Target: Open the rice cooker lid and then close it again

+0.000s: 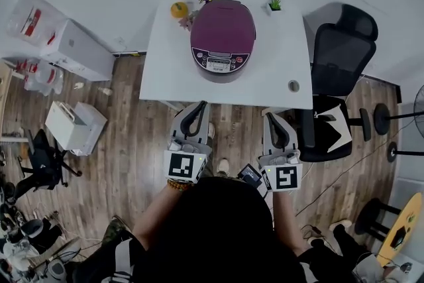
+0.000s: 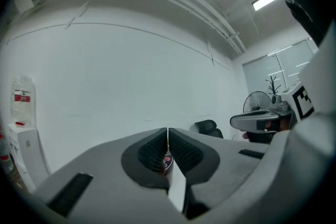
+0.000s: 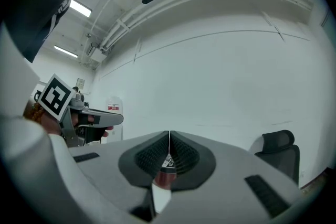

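White table [image 1: 165, 76] by the wall held the purple cooker [image 1: 222, 38] with its lid down and untouched, both grippers, left [image 1: 197, 111] and right [image 1: 274, 122], short of the table edge, jaws pressed together on nothing, so opening and closing were both left.

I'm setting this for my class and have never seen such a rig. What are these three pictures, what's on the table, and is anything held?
No robot: a person holds a two-jaw tool in each hand, the left hand-held gripper and right hand-held gripper. One picture looks down from a head camera; the other two ride on the hand-held grippers, looking along their jaws. On the table stand a purple rice cooker, lid closed, a yellow fruit and a small plant. Both are shut, empty.
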Tool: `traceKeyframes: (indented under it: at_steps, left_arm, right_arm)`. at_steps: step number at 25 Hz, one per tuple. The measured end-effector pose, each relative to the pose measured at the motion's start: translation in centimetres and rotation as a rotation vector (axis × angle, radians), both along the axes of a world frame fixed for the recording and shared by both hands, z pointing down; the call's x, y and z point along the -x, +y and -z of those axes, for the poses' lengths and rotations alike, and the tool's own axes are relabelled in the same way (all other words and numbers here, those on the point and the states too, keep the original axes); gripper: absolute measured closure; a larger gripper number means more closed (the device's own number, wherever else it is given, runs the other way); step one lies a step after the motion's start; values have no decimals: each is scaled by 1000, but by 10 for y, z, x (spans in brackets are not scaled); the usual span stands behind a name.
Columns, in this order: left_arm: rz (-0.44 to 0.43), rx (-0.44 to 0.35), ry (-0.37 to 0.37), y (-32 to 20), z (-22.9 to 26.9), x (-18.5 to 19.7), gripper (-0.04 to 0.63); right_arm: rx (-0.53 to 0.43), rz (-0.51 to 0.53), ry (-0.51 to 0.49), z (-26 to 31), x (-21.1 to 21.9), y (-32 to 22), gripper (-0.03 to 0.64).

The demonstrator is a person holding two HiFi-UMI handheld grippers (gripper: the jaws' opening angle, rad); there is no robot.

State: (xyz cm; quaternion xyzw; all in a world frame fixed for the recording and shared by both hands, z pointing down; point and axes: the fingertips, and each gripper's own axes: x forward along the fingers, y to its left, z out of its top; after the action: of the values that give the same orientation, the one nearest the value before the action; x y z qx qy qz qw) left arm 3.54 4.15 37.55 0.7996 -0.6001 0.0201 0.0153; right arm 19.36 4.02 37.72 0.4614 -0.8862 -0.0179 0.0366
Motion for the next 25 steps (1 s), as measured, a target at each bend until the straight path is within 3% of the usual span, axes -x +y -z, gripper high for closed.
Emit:
traceKeyframes:
  at_steps: [16, 19, 22, 25]
  left_arm:
    - [29, -49, 51, -119, 7, 94, 565]
    - [38, -96, 39, -132, 12, 109, 565]
    - [20, -91, 16, -146, 8, 121, 565]
    - [22, -116, 62, -162, 12, 127, 565]
  right_arm:
    - [-7, -16, 42, 12, 79, -127, 588]
    - [-17, -12, 71, 17, 94, -142, 588]
    - [-52, -13, 99, 22, 109, -155, 588]
    - [-66, -30, 106, 23, 114, -165, 588]
